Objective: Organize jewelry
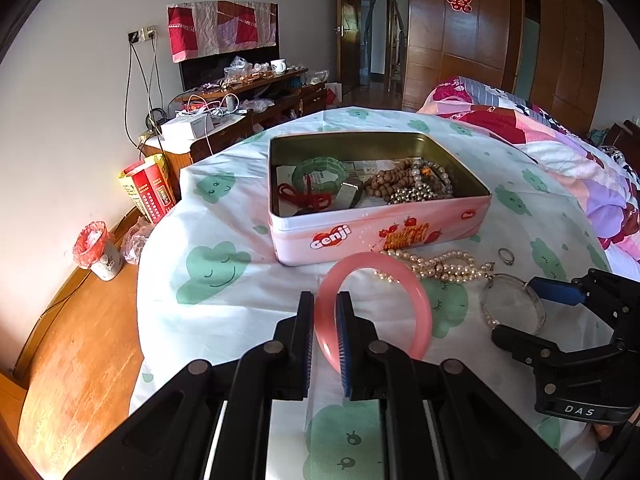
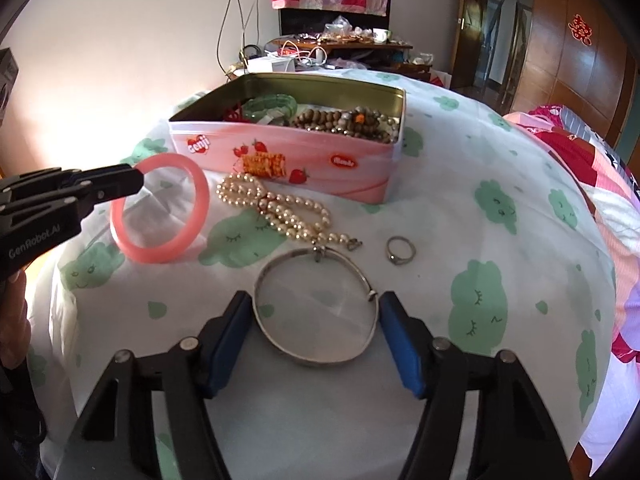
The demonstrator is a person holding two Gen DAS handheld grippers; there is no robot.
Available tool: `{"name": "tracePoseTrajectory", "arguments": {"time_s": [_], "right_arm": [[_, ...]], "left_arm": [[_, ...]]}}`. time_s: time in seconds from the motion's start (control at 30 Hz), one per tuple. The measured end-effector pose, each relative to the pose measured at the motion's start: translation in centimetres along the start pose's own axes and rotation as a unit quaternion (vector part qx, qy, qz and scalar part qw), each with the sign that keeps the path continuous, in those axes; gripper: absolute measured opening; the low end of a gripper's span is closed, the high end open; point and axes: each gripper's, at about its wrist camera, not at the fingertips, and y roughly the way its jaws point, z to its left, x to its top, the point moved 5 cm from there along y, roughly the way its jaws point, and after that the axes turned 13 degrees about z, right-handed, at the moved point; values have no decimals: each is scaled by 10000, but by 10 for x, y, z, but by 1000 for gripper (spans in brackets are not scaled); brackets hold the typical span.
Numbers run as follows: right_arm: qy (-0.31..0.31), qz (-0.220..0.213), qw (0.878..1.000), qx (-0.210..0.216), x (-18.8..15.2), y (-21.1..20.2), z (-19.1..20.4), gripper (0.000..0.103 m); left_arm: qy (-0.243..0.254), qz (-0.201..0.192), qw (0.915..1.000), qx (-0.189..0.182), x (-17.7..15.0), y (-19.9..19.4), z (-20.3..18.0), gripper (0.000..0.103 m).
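bedroom setting: white bedsheet (image 2: pixel 460 216) printed with green cloud faces, spread over a bed; wooden wardrobe (image 1: pixel 472 40) and cluttered tv cabinet (image 1: pixel 256 88) behind it.

pink bangle (image 1: pixel 400 280): clamped at its near-left rim between the pads of the left gripper (image 1: pixel 326 312), whose jaws stand nearly closed on the band. in the right wrist view the bangle is tilted, its lower rim at the sheet, just left of the pearl necklace.

silver bangle (image 2: pixel 316 308): lies flat on the sheet between the two fingers of the right gripper (image 2: pixel 316 320). jaws are wide, about as wide as the bangle. the right blue pad (image 2: pixel 400 344) sits at the bangle's clasp side; the left pad is just beside the rim. whether either pad presses on the metal cannot be told.

pearl necklace (image 2: pixel 276 208): bunched in loops on the sheet between the pink bangle and the tin, its clasp end touching the far rim of the silver bangle.

silver ring (image 2: pixel 400 251): lies alone on the sheet, right of the necklace clasp, apart from it.

pink tin box (image 2: pixel 280 152): open, lid off, standing just behind the necklace. it holds a green bangle (image 1: pixel 318 172), a red cord (image 1: pixel 304 198), brown wooden beads (image 1: pixel 390 184) and silver-toned beads (image 1: pixel 424 188).

floor left of the bed: small bin with a red liner (image 1: pixel 98 250).
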Motion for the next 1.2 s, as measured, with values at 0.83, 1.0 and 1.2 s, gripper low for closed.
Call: {"name": "tracePoseTrajectory", "arguments": {"time_s": [0.83, 1.0, 1.2], "right_arm": [[-538, -1158, 9840, -1241, 58, -52, -15, 68], [-629, -1262, 9800, -1400, 80, -45, -17, 68], [-753, -1261, 9773, -1528, 99, -32, -16, 68]], "left_arm": [[87, -818, 9950, 566, 84, -40, 24, 10], [130, -738, 9947, 709, 104, -23, 26, 10], [150, -604, 9940, 904, 113, -3, 28, 10]]}}
